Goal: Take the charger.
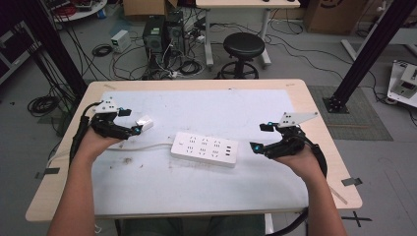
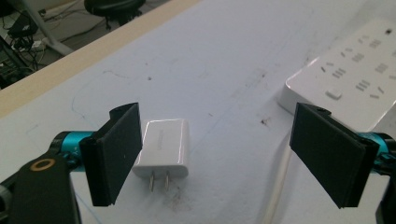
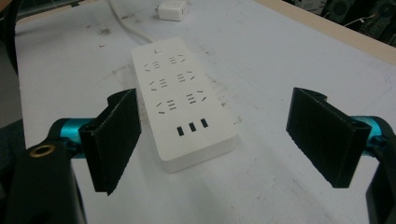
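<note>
A white plug adapter [image 2: 164,147] lies flat on the white mat, its two prongs pointing at the camera of my left gripper [image 2: 219,140]. That gripper is open, and the adapter sits inside the opening, close beside the left jaw. In the high view the adapter [image 1: 145,123] is at the tips of my left gripper [image 1: 132,121]. A white power strip [image 1: 204,149] lies mid-table, its cable [image 1: 142,146] running left. My right gripper [image 1: 260,136] hovers open just right of the strip. In its own view the right gripper [image 3: 215,130] is empty, with the strip [image 3: 182,98] ahead near its left jaw.
The white mat [image 1: 221,187] covers most of the wooden table [image 1: 322,147]. Beyond the far edge stand a black stool [image 1: 243,46], computer towers [image 1: 162,32] and tangled floor cables. Black frame posts [image 1: 366,54] rise at both sides.
</note>
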The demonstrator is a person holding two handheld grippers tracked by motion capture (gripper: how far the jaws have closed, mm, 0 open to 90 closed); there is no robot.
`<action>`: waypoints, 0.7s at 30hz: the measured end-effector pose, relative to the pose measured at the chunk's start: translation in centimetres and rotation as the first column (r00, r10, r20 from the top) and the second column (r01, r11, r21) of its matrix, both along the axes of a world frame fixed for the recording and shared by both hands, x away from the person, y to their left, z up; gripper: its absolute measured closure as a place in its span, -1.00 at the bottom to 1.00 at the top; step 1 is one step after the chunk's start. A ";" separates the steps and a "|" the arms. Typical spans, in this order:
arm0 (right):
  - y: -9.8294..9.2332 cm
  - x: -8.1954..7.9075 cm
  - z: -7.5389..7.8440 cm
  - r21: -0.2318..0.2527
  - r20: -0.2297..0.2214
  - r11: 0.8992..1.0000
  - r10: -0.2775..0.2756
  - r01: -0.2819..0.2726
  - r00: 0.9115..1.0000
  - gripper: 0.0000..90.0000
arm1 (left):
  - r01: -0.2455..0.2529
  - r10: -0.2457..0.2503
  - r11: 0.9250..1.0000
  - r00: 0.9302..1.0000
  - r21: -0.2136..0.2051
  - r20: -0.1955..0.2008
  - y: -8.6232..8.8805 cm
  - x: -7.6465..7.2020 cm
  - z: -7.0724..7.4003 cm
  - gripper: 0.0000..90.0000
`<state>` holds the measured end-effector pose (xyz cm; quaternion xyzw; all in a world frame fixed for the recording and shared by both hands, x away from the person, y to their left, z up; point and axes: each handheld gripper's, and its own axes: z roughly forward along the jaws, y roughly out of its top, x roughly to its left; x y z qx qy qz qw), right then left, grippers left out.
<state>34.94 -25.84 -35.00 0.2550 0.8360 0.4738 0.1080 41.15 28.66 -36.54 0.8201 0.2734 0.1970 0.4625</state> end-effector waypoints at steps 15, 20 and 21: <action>0.3 -0.3 0.0 -0.010 0.004 1.000 0.000 0.000 1.000 -0.59 | -0.022 0.031 0.994 0.997 0.111 -0.073 -1.0 5.1 -0.2 -0.62; 0.4 -0.3 0.0 -0.008 0.002 1.000 -0.001 0.001 1.000 -0.59 | -0.014 0.034 0.990 0.990 0.142 -0.138 -1.0 6.4 -2.5 -0.62; 0.3 -0.2 0.0 -0.010 0.006 1.000 -0.007 0.007 1.000 -0.59 | -0.023 0.044 0.989 0.989 0.145 -0.144 -1.1 6.5 -2.9 -0.62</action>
